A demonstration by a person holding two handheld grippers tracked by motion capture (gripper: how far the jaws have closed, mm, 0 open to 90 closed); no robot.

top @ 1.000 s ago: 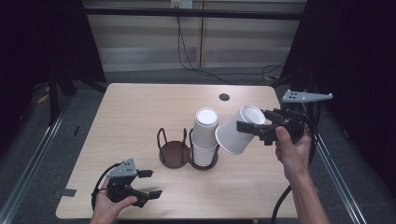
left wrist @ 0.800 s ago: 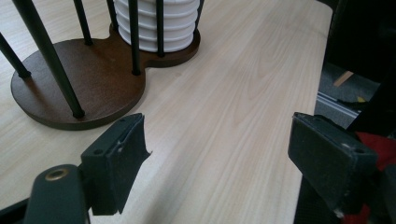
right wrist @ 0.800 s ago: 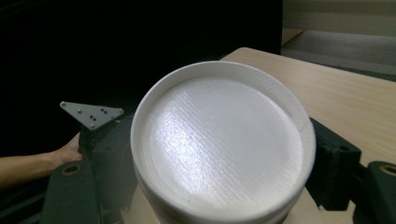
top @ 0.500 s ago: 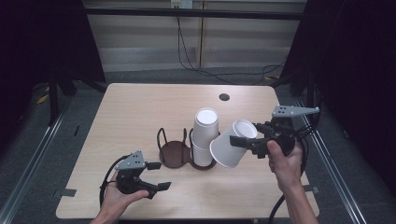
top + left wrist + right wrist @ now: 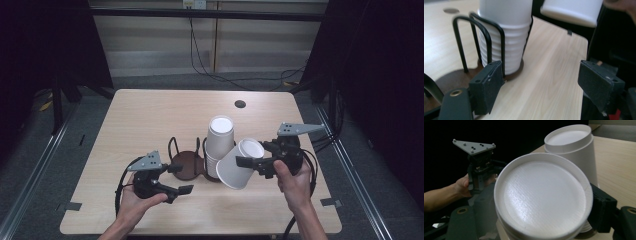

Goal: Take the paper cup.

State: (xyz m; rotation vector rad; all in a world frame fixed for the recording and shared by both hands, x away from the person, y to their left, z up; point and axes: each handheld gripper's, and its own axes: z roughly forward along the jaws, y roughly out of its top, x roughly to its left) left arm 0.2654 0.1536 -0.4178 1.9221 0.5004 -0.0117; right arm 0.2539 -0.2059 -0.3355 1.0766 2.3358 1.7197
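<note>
One cup (image 5: 232,170) is clamped, tilted, in the right gripper (image 5: 250,166), just beside the stack (image 5: 220,137). In the left gripper view, the left gripper (image 5: 544,82) is seen empty, jaws apart, by the holder (image 5: 461,50), which should be steadied. In the right gripper view, the cup's base is faced; the stack should be cleared while lowering.

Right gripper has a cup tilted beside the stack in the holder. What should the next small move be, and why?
Probably carry the cup past the stack to the holder's empty bay and lower it mouth-down. The right gripper clamps the cup, tilted and off the table, right beside the stack. The bay beyond holds nothing, and the left gripper waits open beside it.
</note>
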